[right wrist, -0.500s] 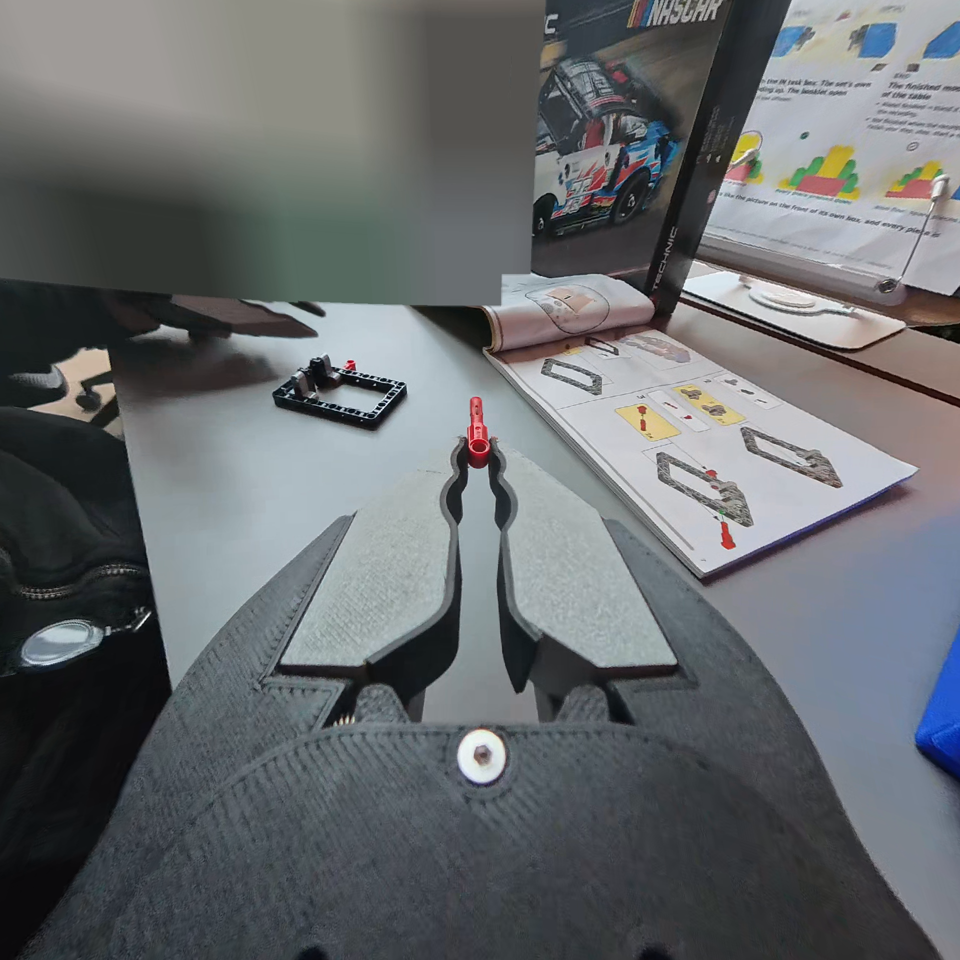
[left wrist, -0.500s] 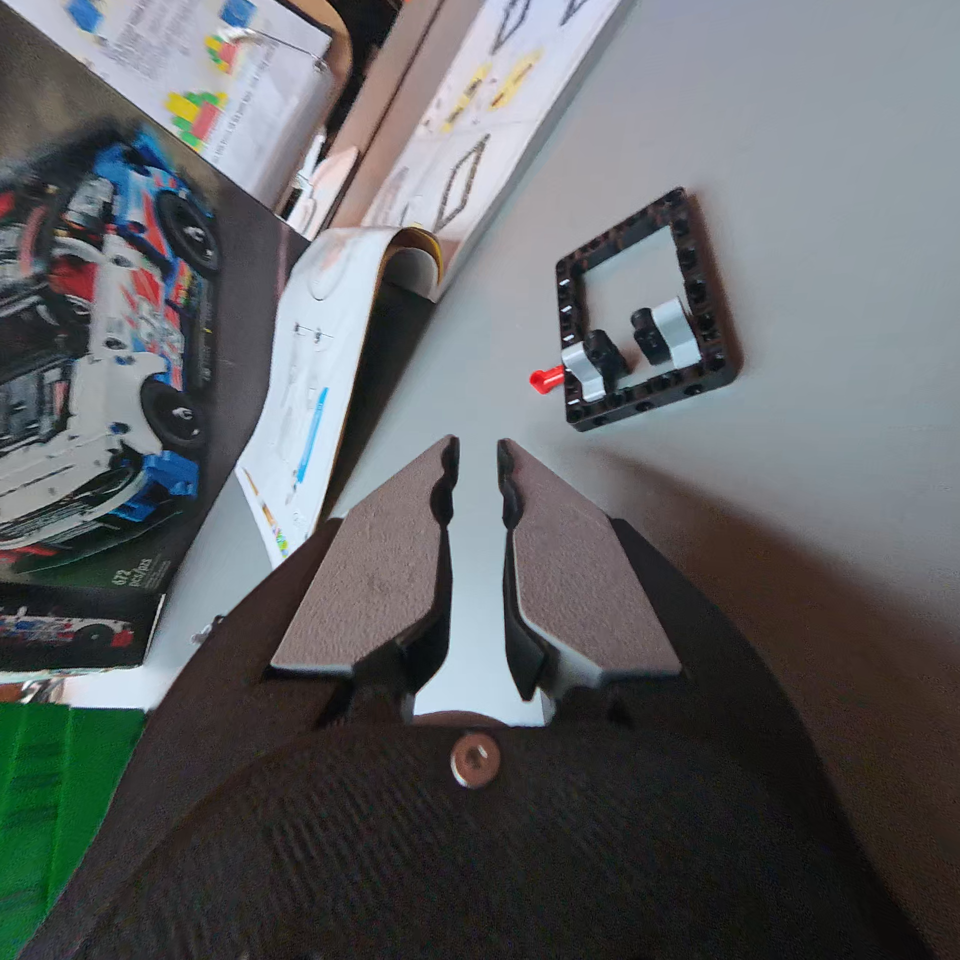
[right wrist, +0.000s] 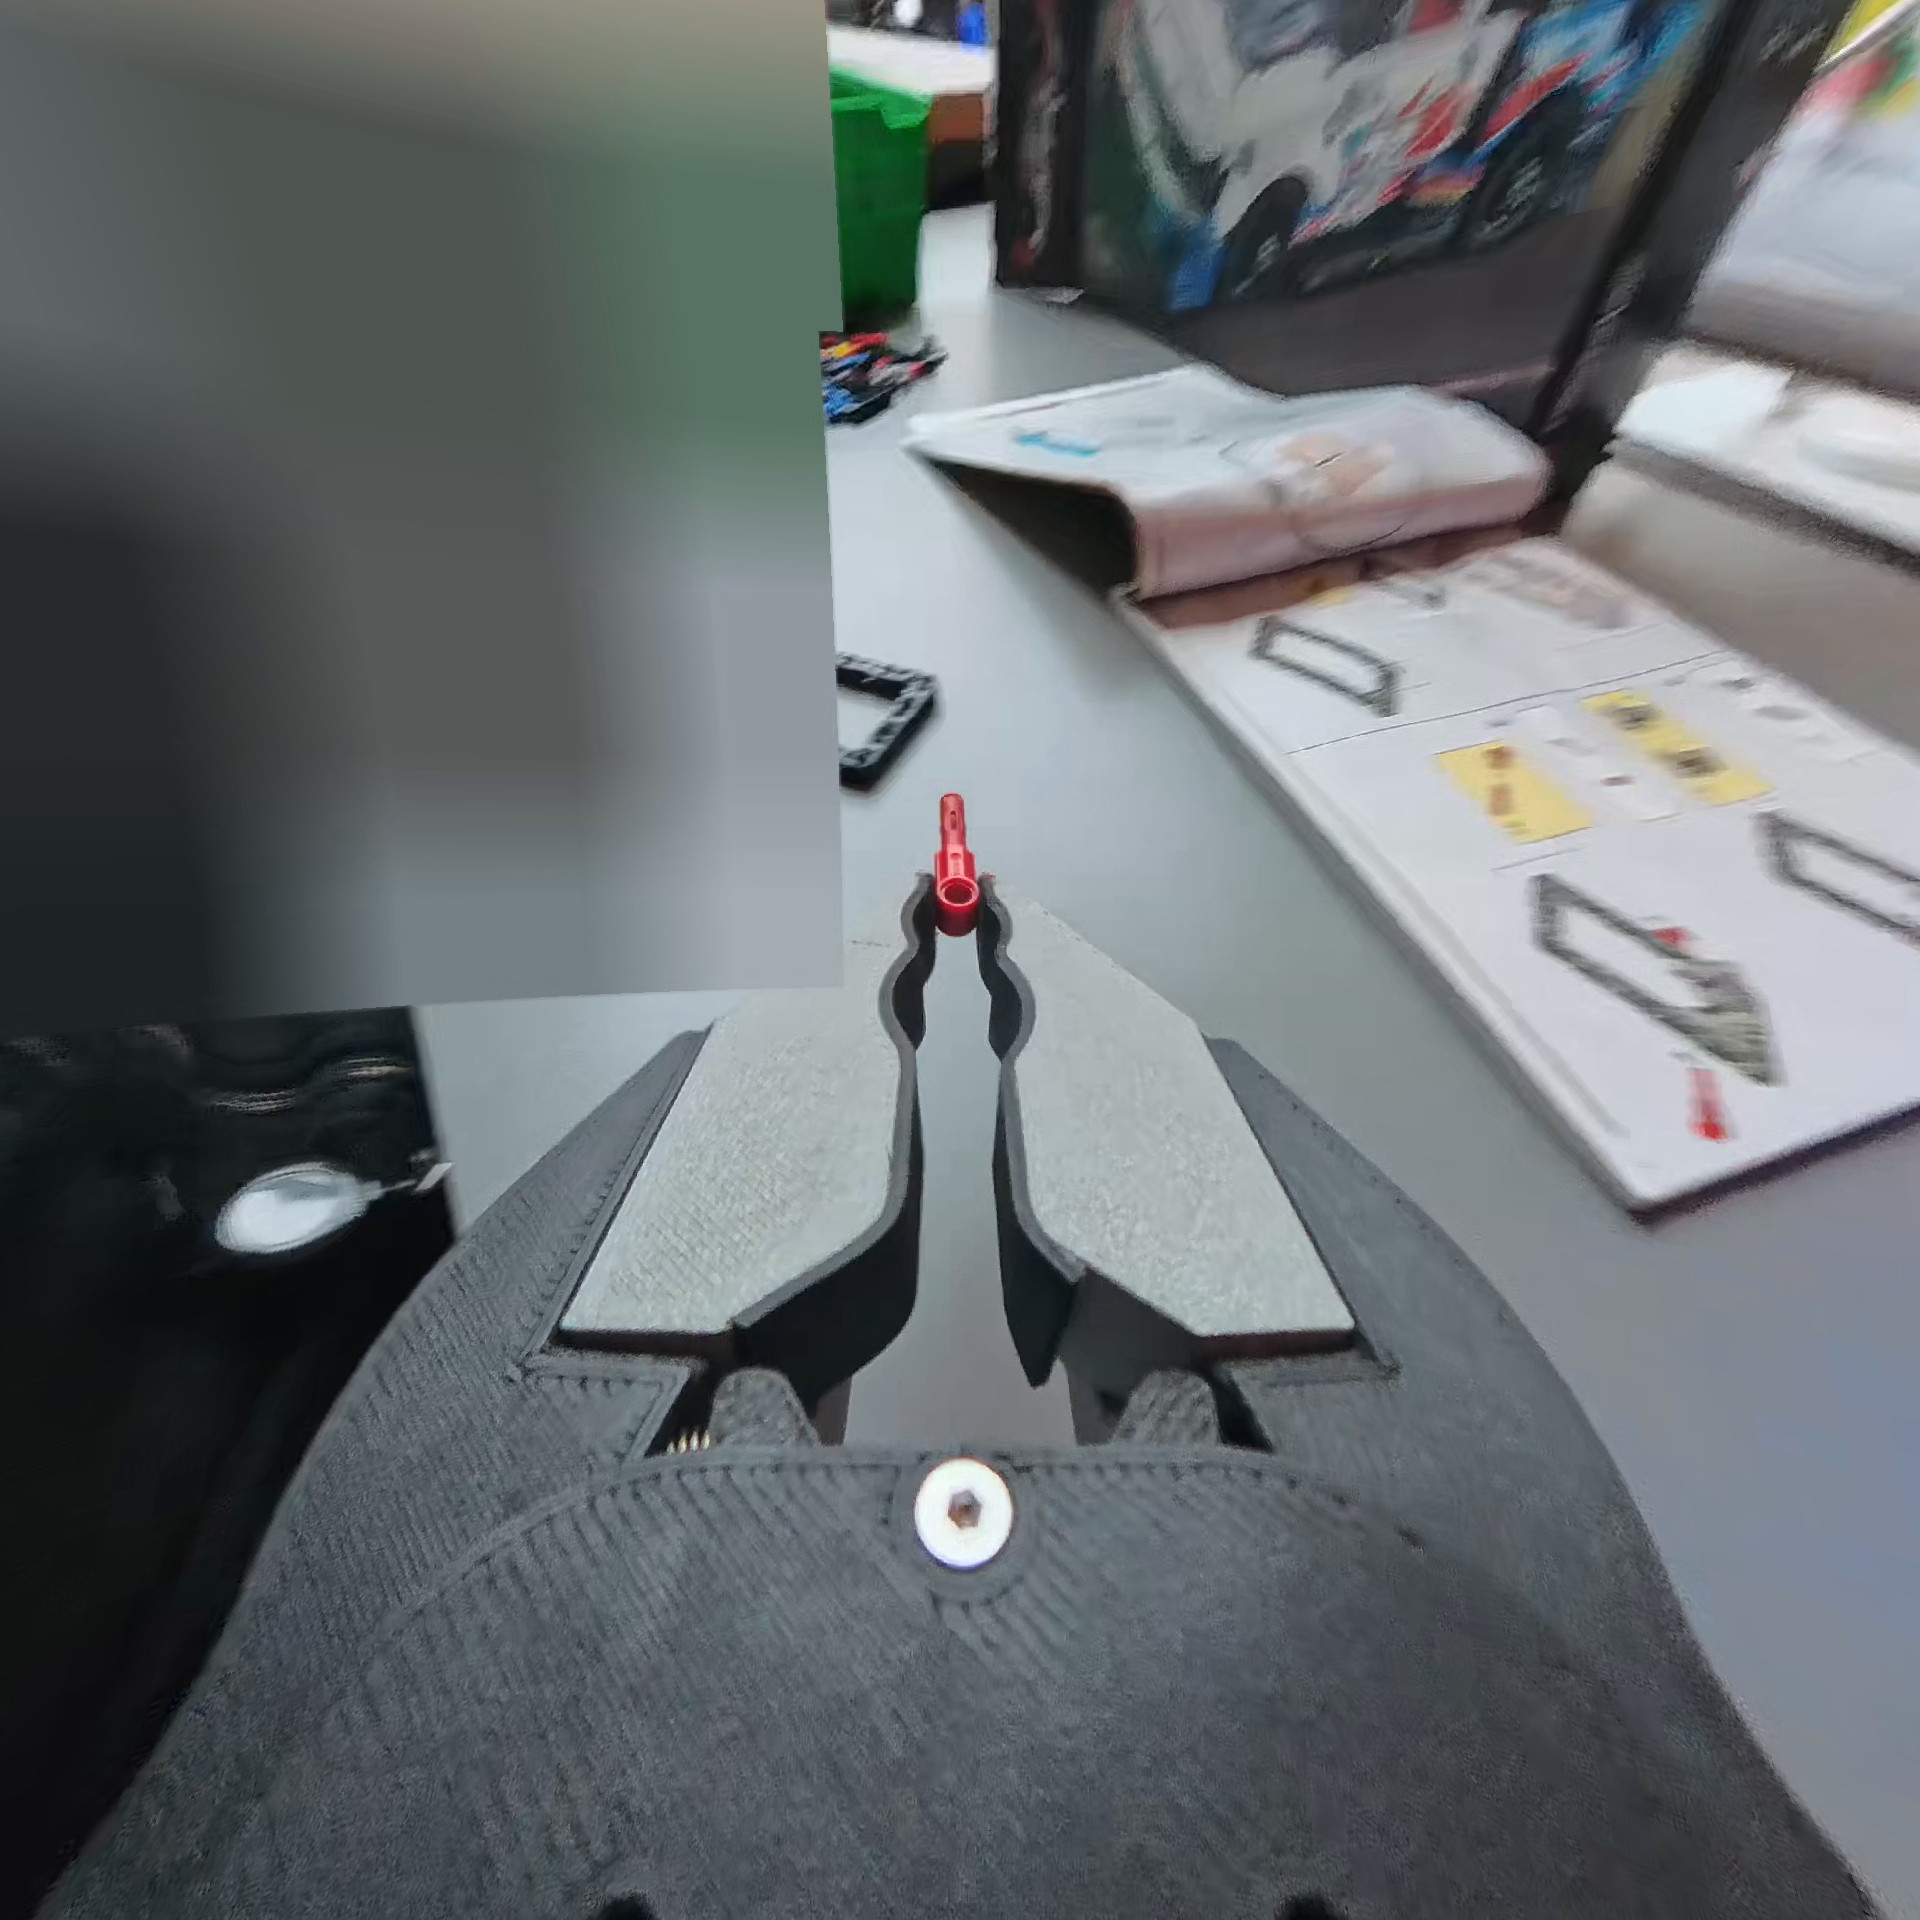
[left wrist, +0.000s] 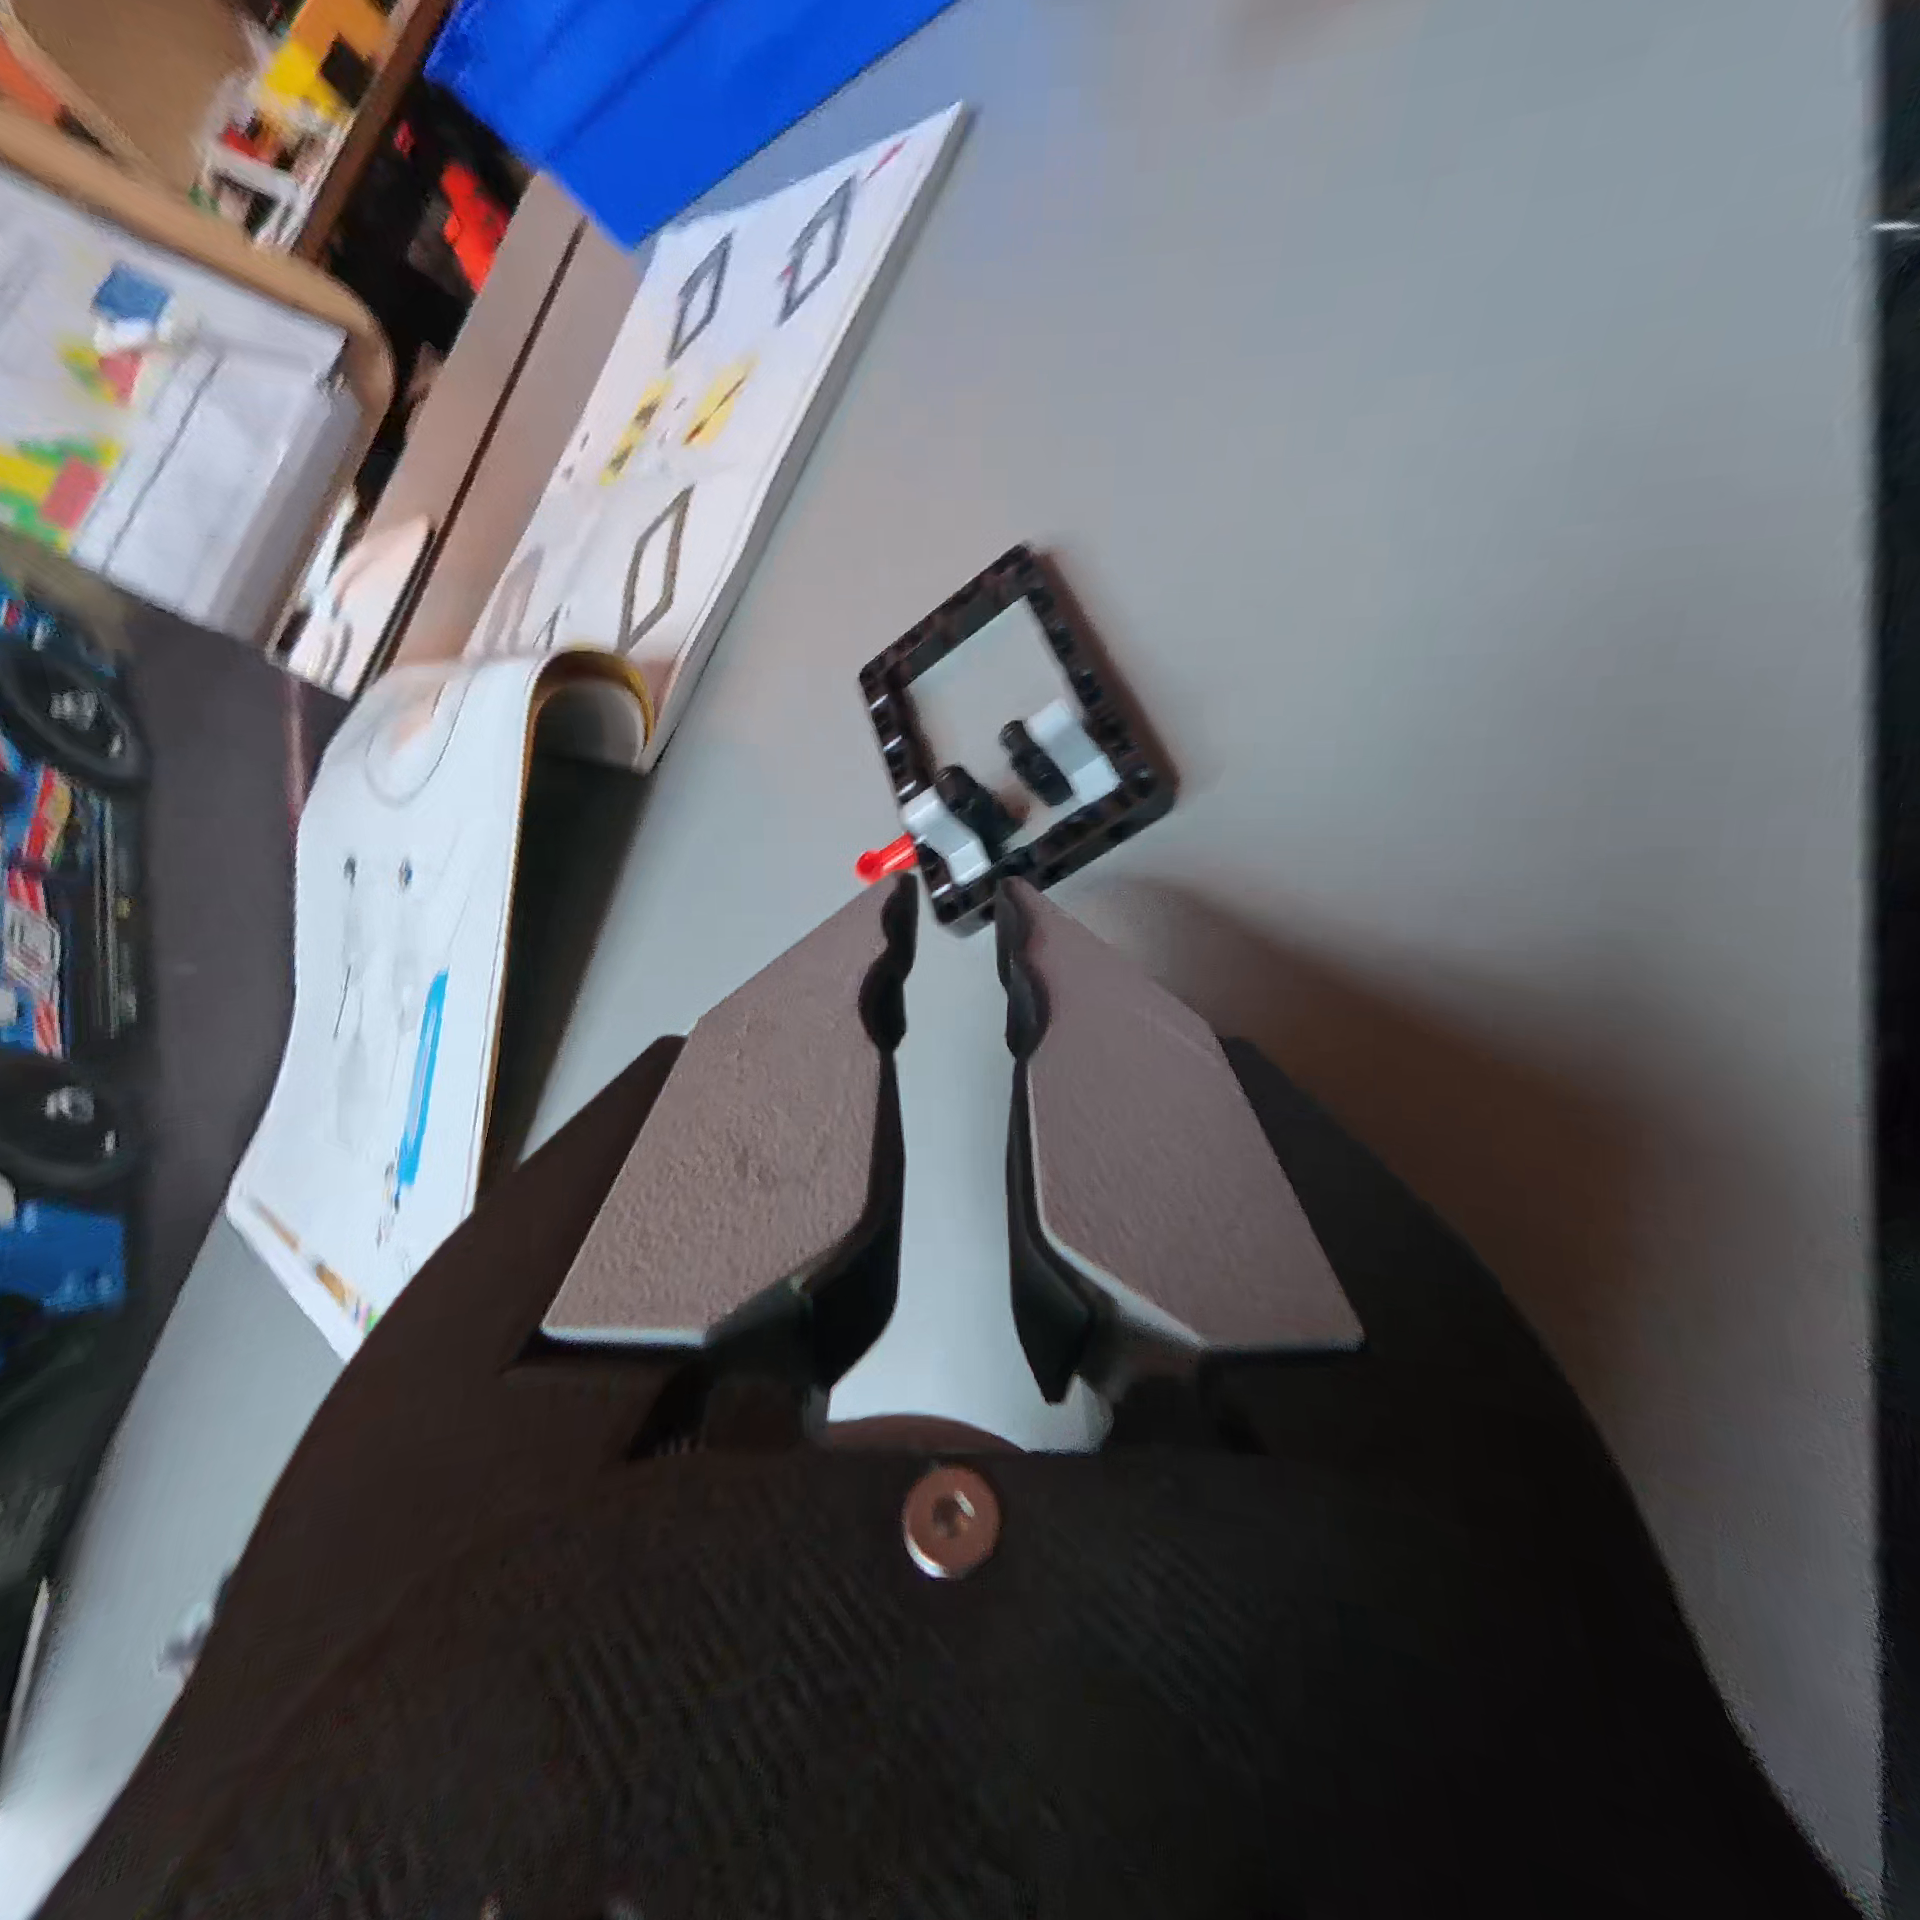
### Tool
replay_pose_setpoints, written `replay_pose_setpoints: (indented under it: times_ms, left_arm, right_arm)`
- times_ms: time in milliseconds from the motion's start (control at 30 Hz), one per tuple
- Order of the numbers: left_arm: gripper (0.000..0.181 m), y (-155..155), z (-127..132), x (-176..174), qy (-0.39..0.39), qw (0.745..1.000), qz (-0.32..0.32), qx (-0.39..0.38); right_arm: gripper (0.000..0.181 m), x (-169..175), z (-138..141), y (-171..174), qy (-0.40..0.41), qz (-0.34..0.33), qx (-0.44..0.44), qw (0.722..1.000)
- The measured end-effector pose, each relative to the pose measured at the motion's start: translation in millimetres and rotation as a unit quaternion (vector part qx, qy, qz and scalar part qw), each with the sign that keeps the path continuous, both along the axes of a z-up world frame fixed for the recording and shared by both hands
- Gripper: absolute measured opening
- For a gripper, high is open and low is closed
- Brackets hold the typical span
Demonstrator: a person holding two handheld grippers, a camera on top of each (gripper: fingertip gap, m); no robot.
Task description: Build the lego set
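A black square lego frame (left wrist: 1107, 681) lies flat on the grey table, with two grey-and-black connectors inside it and a red pin (left wrist: 885, 860) sticking out of its near left corner. My left gripper (left wrist: 958, 902) is open and empty, its fingertips just short of the frame's near corner. My right gripper (right wrist: 957, 902) is shut on a loose red pin (right wrist: 954, 864) that points forward from its tips, above the table. Part of the frame (right wrist: 883, 717) shows beyond it, half hidden by a blurred patch.
An open instruction booklet (right wrist: 1558, 831) lies to the right of the frame; it also shows in the left wrist view (left wrist: 727, 416). The set's box (right wrist: 1351, 156) stands behind it. A blue bin (left wrist: 665, 94), a green bin (right wrist: 878, 197) and loose parts (right wrist: 873, 364) are farther off. About 20 centimeters separates my left fingertips from my right.
My left gripper has moved forward to the frame and its jaws stand slightly wider. My right gripper has swung with the red pin still in it, so the frame now lies closer ahead.
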State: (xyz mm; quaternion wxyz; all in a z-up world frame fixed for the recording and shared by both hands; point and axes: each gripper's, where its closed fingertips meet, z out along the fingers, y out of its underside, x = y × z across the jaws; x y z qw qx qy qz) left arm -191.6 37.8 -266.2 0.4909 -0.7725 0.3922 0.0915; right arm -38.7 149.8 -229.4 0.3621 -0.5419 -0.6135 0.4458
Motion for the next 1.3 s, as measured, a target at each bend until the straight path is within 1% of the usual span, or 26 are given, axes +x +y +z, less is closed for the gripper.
replay_pose_setpoints:
  times_ms: [33,67,100,200,300,367,400,467,500,600,700,733,767,800,833,900,967,1000,1033,1133,1167,1233,1300]
  left_arm:
    - [0.011,-3,0,5,0.015,1.000,-0.020,-0.004]
    - [0.013,-4,0,6,0.033,0.999,-0.031,-0.008]
    - [0.013,-5,-2,8,0.047,0.998,-0.045,-0.016]
    - [0.020,-5,-7,11,0.071,0.994,-0.073,-0.043]
    - [0.020,-1,-7,12,0.093,0.991,-0.090,-0.038]
    - [0.021,0,-8,18,0.094,0.988,-0.111,-0.043]
    - [0.020,-2,-11,21,0.095,0.986,-0.125,-0.055]
    - [0.020,1,-19,21,0.115,0.983,-0.125,-0.069]
    - [0.011,2,-21,21,0.128,0.981,-0.124,-0.072]
    - [0.006,5,-22,28,0.164,0.976,-0.131,-0.064]
    - [0.007,5,-23,35,0.153,0.975,-0.132,-0.087]
    - [0.013,1,-21,37,0.139,0.975,-0.139,-0.106]
    - [0.029,-3,-17,39,0.121,0.973,-0.150,-0.124]
    - [0.036,-6,-13,38,0.104,0.972,-0.155,-0.142]
    - [0.035,-8,-11,35,0.098,0.969,-0.159,-0.161]
    - [0.035,-1,-10,26,0.111,0.966,-0.158,-0.174]
    - [0.029,1,-16,25,0.119,0.956,-0.176,-0.204]
    - [0.029,2,-20,24,0.130,0.951,-0.179,-0.217]
    - [0.023,3,-23,24,0.142,0.945,-0.185,-0.229]
    - [0.015,7,-25,28,0.155,0.936,-0.199,-0.248]
    - [0.009,8,-26,29,0.153,0.933,-0.198,-0.258]
    - [0.008,10,-26,33,0.137,0.933,-0.196,-0.270]
    - [0.008,14,-27,41,0.099,0.936,-0.190,-0.280]
  right_arm:
    - [0.004,-3,-5,-13,-0.024,0.024,-0.017,0.999]
    - [0.004,-7,-9,-25,-0.040,0.043,-0.022,0.998]
    - [0.005,-11,-13,-33,-0.046,0.049,-0.014,0.998]
    - [0.004,-23,-26,-52,-0.078,0.061,0.011,0.995]
    - [0.004,-35,-28,-68,-0.084,0.068,0.019,0.994]
    - [0.004,-41,-34,-74,-0.102,0.069,0.020,0.992]
    - [0.004,-44,-36,-75,-0.108,0.064,0.025,0.992]
    - [0.004,-51,-39,-75,-0.115,0.056,0.038,0.991]
    - [0.004,-54,-39,-77,-0.118,0.056,0.040,0.991]
    - [0.005,-64,-41,-82,-0.126,0.065,0.034,0.989]
    - [0.005,-73,-44,-85,-0.132,0.078,0.043,0.987]
    - [0.005,-75,-44,-87,-0.133,0.090,0.046,0.986]
    - [0.005,-75,-45,-90,-0.135,0.105,0.046,0.984]
    - [0.005,-74,-46,-91,-0.137,0.114,0.046,0.983]
    - [0.005,-74,-47,-90,-0.140,0.116,0.046,0.982]
    - [0.005,-72,-46,-89,-0.138,0.127,0.046,0.981]
    - [0.005,-70,-46,-83,-0.137,0.126,0.051,0.981]
    - [0.005,-69,-47,-80,-0.138,0.126,0.053,0.981]
    - [0.005,-69,-47,-78,-0.138,0.126,0.053,0.981]
    - [0.005,-68,-45,-77,-0.137,0.136,0.032,0.981]
    - [0.005,-68,-46,-78,-0.141,0.138,0.024,0.980]
    - [0.005,-69,-48,-78,-0.150,0.138,0.019,0.979]
    - [0.005,-71,-51,-76,-0.159,0.128,0.021,0.979]
